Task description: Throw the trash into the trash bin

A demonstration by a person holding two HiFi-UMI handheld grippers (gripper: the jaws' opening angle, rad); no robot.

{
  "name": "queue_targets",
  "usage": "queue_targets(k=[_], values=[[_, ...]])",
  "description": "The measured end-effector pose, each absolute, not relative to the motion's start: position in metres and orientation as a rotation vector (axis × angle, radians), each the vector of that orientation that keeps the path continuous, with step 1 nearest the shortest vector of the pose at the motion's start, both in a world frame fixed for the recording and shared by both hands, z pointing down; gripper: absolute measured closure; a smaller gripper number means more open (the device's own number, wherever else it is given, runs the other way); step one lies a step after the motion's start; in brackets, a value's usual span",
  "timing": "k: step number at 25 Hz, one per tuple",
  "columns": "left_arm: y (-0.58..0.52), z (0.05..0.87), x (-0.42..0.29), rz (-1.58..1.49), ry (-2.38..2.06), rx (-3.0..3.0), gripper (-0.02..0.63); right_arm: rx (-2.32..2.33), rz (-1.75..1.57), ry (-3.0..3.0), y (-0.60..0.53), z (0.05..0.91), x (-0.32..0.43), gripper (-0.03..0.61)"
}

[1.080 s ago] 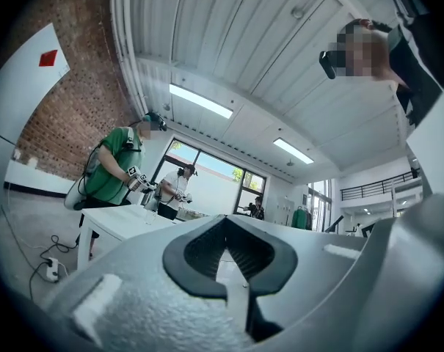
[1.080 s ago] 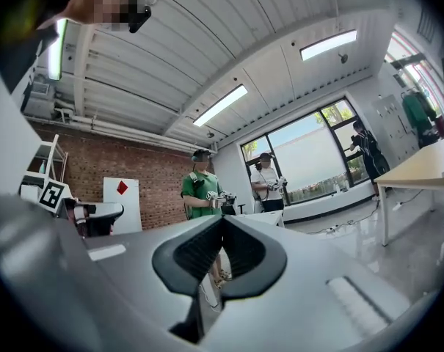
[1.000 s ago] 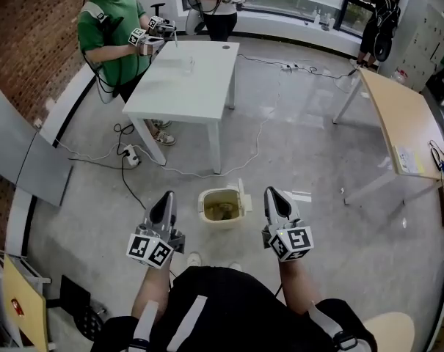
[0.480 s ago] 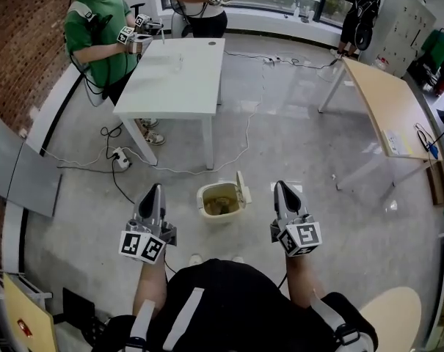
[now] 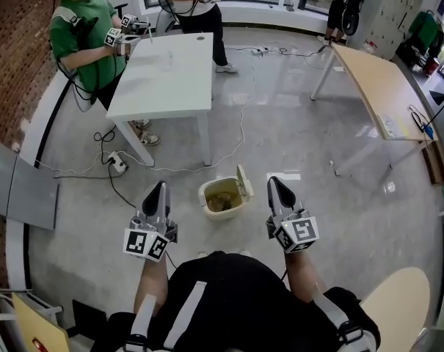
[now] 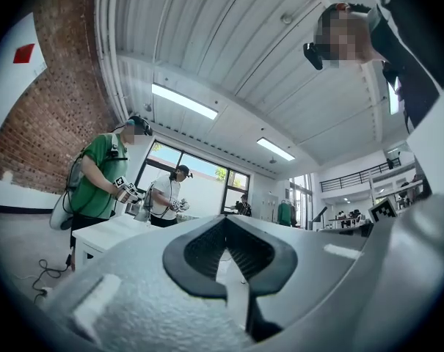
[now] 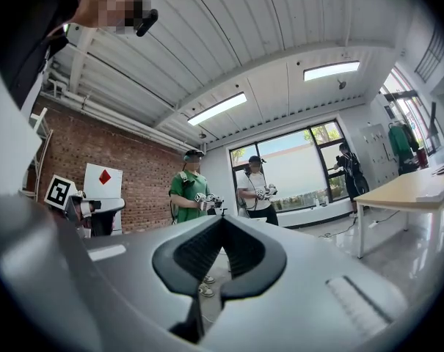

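Head view shows the trash bin [image 5: 222, 216] on the floor at twelve o'clock, lid up, brownish trash [image 5: 222, 200] inside, probably light and crumply, best pinched by a fold, flanked by left gripper [image 5: 158, 191] and right gripper [image 5: 273, 185], jaws closed together, holding nothing.

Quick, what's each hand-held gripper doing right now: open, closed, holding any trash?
Left hand-held gripper: closed, nothing between its jaws.
Right hand-held gripper: closed, nothing between its jaws.
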State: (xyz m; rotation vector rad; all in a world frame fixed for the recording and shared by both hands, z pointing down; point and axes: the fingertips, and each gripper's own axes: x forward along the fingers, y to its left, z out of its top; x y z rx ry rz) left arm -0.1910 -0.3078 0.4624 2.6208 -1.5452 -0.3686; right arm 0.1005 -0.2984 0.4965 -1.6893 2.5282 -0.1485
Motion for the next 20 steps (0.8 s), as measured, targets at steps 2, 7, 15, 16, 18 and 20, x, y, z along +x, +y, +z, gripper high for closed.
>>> queue_targets(k=[2,7,15,16,18,20], values=[[-0.309,0.463,-0.190,-0.350,-1.534,2.640,0.609,-1.707,-0.141,2.532,-0.300,0.497,0.100,0.574],[-0.312,0.460,-0.188,-0.337,-1.520,2.669,0.611,-1.714,-0.122,2.527,-0.308,0.492,0.095,0.574],[-0.305,0.463,-0.184,-0.272,-1.533,2.707,0.611,-1.655,-0.115,2.583,-0.311,0.492,0.077,0.574],[-0.305,0.463,-0.185,-0.269,-1.534,2.706,0.611,-1.648,-0.123,2.587,-0.311,0.493,0.074,0.574],[-0.303,0.464,-0.188,-0.270,-1.535,2.701,0.609,-1.639,-0.141,2.592,-0.311,0.495,0.069,0.574],[-0.301,0.464,-0.191,-0.279,-1.535,2.692,0.611,-1.633,-0.155,2.599,-0.310,0.497,0.065,0.574]])
